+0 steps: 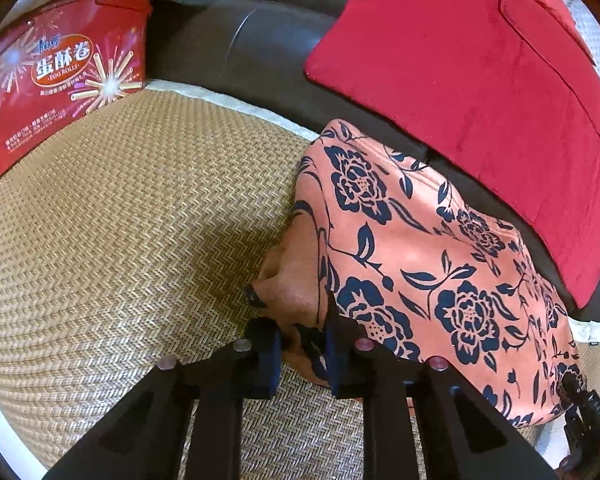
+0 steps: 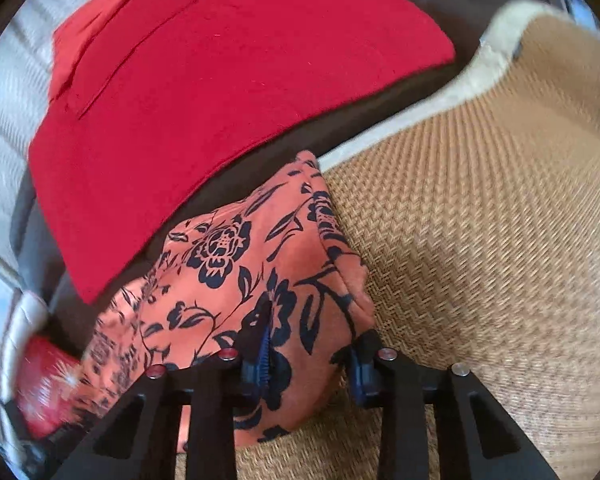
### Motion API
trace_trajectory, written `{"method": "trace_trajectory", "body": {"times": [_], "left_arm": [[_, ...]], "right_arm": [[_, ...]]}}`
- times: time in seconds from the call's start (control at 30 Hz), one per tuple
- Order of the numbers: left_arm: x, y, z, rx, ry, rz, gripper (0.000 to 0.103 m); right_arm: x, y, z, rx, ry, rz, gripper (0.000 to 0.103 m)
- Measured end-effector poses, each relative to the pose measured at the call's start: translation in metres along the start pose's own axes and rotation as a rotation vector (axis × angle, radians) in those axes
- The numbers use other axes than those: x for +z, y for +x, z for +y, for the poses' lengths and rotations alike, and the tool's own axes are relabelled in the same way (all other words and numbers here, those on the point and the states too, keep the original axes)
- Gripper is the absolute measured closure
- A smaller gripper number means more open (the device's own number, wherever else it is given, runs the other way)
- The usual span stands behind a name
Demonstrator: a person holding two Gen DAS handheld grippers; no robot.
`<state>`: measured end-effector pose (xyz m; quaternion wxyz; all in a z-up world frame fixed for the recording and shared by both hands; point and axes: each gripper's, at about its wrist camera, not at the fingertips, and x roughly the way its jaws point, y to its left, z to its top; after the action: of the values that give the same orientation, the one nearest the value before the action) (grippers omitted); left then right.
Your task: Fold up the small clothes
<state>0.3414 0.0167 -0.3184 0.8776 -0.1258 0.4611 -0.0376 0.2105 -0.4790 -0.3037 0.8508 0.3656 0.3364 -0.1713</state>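
An orange garment with a dark blue flower print [image 1: 432, 256] lies on a woven straw mat [image 1: 140, 240], folded over on itself. My left gripper [image 1: 302, 356] holds its near left edge, with cloth bunched between the fingers. In the right wrist view the same garment [image 2: 236, 280] fills the lower middle. My right gripper [image 2: 310, 360] has its fingers around the garment's near right corner, with cloth between them. The right gripper also shows at the left wrist view's lower right edge [image 1: 580, 404].
A red cushion [image 1: 480, 92] lies on the dark sofa seat just behind the garment, also in the right wrist view [image 2: 204, 96]. A red egg-roll tin [image 1: 56, 76] stands at the mat's far left corner. The mat [image 2: 480, 260] stretches to the right.
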Motion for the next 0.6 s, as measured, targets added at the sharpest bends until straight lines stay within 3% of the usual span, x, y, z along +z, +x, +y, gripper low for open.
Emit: {"method": "trace_trajectory", "body": {"times": [0.13, 0.43, 0.6], "left_arm": [[-0.005, -0.006, 0.003, 0.041, 0.037, 0.019, 0.086], [-0.032, -0.028, 0.025, 0.075, 0.115, 0.063, 0.086], [-0.037, -0.038, 0.024, 0.102, 0.098, 0.084, 0.086]], "right_arm": [[-0.010, -0.012, 0.009, -0.038, -0.084, -0.001, 0.075], [-0.037, -0.041, -0.012, -0.053, -0.105, 0.038, 0.076], [-0.058, -0.056, -0.023, -0.046, -0.090, 0.043, 0.076]]}}
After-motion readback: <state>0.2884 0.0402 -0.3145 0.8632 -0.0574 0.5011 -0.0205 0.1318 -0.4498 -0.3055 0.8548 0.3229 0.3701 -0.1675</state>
